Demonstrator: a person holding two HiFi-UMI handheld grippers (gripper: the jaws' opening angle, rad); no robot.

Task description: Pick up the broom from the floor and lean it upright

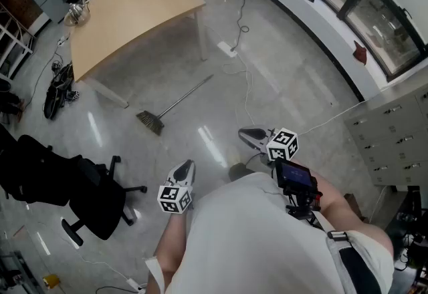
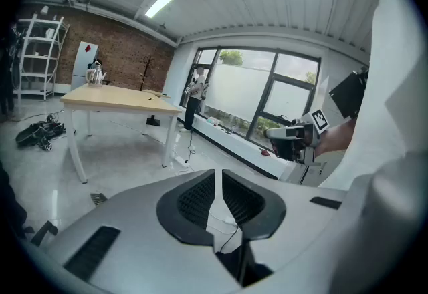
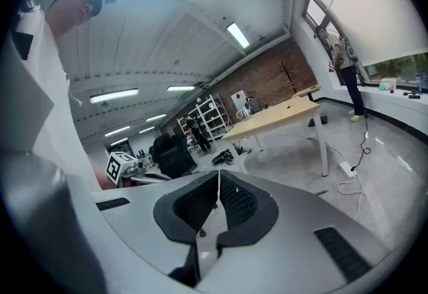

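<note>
1. Grey polished floor point(image 1: 294, 92) fills most of the head view, and you stand on it at the bottom of the picture.
2. Light wooden table point(image 1: 127, 15) with white legs stands at upper left, well apart from you.
3. Black office chair point(image 1: 67, 186) stands on the floor at your left, near the left gripper but not touching it.
4. The broom point(image 1: 180, 99) lies flat on the floor ahead of you, between the table and you. Its brush head is toward the lower left and its handle runs up and right toward the table's near leg. Neither gripper touches it.
5. Your left gripper point(image 1: 184, 169) is held low in front of your body and angled a little downward. In the left gripper view its jaws point(image 2: 218, 176) are closed together with only a thin slit between the pads. Nothing sits between them, so it is clenched and empty.
6. Your right gripper point(image 1: 253, 135) is held out at your right, ahead of the left one and pointing toward the broom. In the right gripper view its jaws point(image 3: 219, 179) are also closed together with nothing in them.
7. A black bundle of gear point(image 1: 59, 89) lies on the floor left of the table.
8. A white power strip point(image 1: 227, 49) lies beyond the broom's handle tip, and a white cable point(image 1: 246, 95) trails from it across the floor toward you.
</note>
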